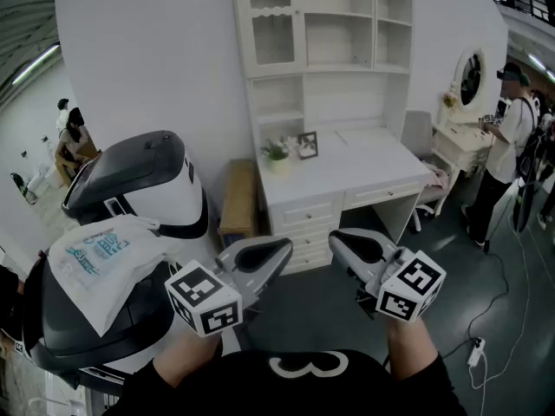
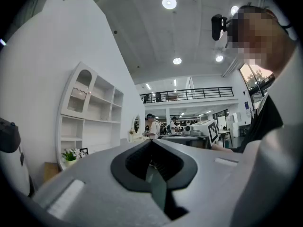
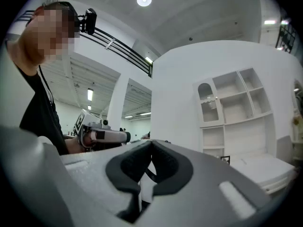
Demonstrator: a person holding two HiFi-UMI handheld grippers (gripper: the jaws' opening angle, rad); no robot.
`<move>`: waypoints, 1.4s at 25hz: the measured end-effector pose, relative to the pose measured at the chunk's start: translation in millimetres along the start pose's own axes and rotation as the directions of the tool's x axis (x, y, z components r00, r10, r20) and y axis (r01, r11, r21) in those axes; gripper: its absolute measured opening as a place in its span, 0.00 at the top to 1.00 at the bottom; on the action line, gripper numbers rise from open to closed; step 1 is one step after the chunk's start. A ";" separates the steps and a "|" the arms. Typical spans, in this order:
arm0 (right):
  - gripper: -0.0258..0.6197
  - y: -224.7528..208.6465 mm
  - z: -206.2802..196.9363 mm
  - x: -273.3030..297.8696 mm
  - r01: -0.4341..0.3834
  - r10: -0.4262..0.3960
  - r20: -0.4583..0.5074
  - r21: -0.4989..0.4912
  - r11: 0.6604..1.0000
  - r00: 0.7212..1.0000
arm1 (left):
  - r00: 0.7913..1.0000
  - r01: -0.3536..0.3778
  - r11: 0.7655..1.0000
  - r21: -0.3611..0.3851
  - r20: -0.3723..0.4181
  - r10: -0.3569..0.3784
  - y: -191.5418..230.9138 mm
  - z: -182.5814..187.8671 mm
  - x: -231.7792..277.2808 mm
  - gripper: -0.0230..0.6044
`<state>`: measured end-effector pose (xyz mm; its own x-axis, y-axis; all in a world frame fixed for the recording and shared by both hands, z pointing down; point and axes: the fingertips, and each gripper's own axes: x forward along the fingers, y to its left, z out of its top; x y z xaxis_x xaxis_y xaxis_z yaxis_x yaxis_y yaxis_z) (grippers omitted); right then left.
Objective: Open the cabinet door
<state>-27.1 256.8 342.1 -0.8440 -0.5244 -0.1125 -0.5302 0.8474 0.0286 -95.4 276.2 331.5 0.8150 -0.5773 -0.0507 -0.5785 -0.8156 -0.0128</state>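
A white desk (image 1: 347,167) stands ahead against the wall, with a white hutch cabinet (image 1: 325,42) on top. The cabinet's one door (image 1: 271,26), arched and glazed, sits at the upper left and is closed. Both grippers hang well short of the desk, over the dark floor, and touch nothing. My left gripper (image 1: 286,248) is shut and empty, and so is my right gripper (image 1: 336,241). The left gripper view has its shut jaws (image 2: 151,141) low with the cabinet (image 2: 90,112) far left. In the right gripper view, the shut jaws (image 3: 151,142) are low and the cabinet (image 3: 234,108) lies right.
A large grey and white machine (image 1: 139,189) with a plastic bag (image 1: 104,258) on it stands at my left. A wooden stand (image 1: 238,199) adjoins the desk's left side. On the desk are a plant (image 1: 277,152) and a photo frame (image 1: 307,144). A person (image 1: 507,146) stands by a vanity (image 1: 464,141) at the right. A cable and power strip (image 1: 475,349) lie on the floor.
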 end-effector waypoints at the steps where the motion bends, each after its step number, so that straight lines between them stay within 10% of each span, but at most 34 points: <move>1: 0.96 -2.1 0.2 -0.5 0.002 -0.002 0.001 0.001 1.000 1.000 | 1.000 0.001 1.000 0.004 0.001 -0.001 -0.3 0.9 2.5 0.95; 35: 0.96 -103.0 -40.8 -29.8 0.024 -0.023 -0.033 0.030 0.999 0.999 | 0.999 -0.009 1.000 -0.029 0.035 0.010 18.1 -36.7 110.7 0.95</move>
<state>49.4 181.7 383.0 -0.8340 -0.5459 -0.0805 -0.5474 0.8368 -0.0041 -14.4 196.0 362.3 0.8076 -0.5835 -0.0853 -0.5844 -0.8113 0.0162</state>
